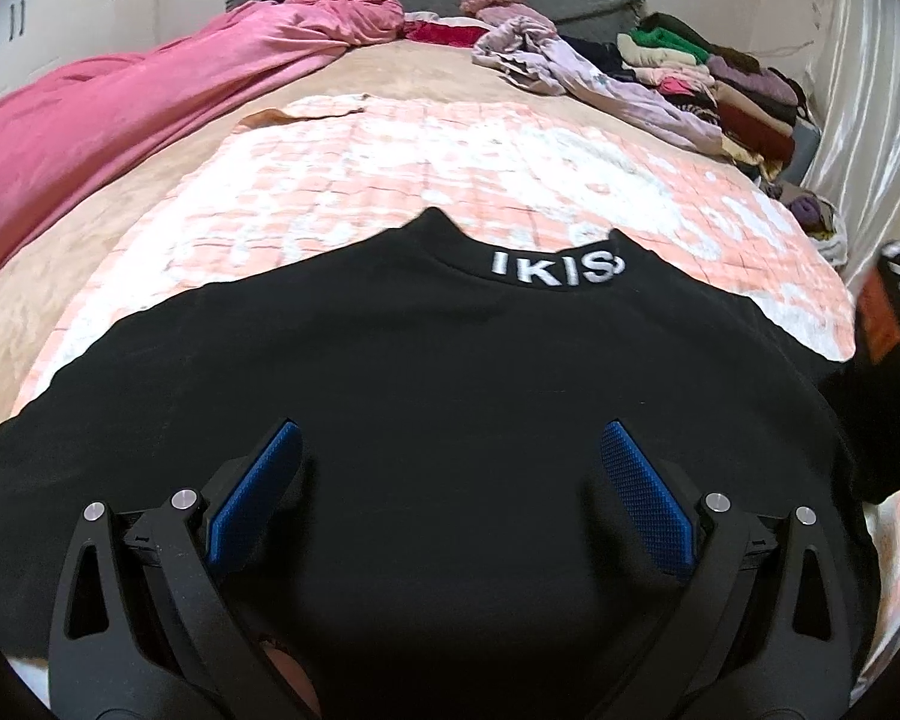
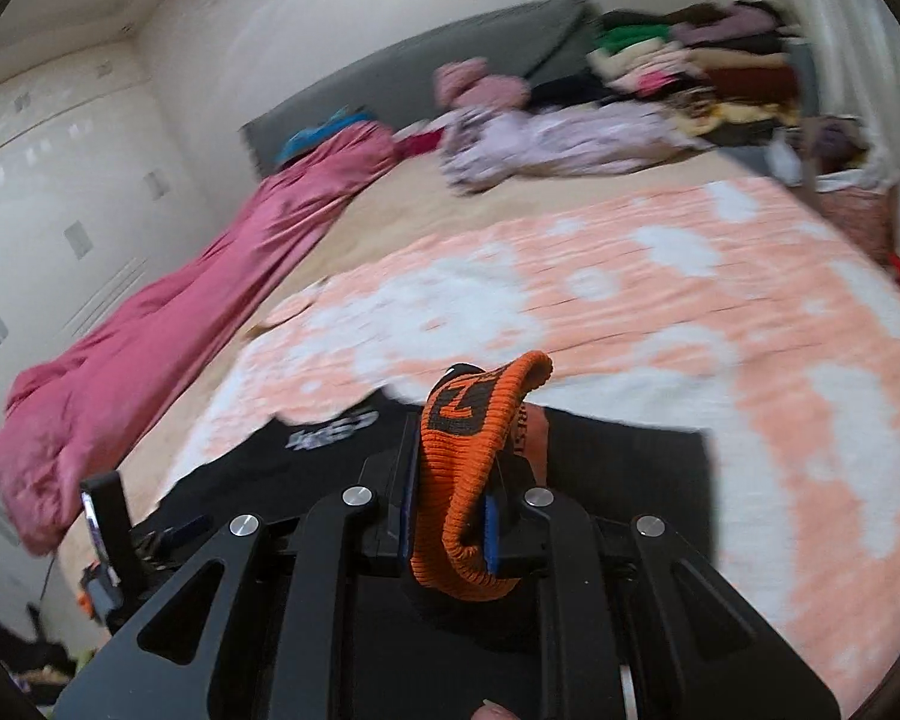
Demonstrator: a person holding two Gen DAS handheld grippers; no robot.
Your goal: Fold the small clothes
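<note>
the black sweatshirt, smooth matte knit with white embroidered lettering on its high collar, lies spread flat on a quilted peach-and-white blanket over the bed. the left gripper hangs above its chest with the ribbed blue pads spread wide, nothing between them. the right gripper is clamped on the orange ribbed cuff, a thick stretchy band with black woven letters, folded into a loop and lifted off the blanket. a crumpled pink satin duvet runs along the left edge; a stack of folded clothes sits far right.
</note>
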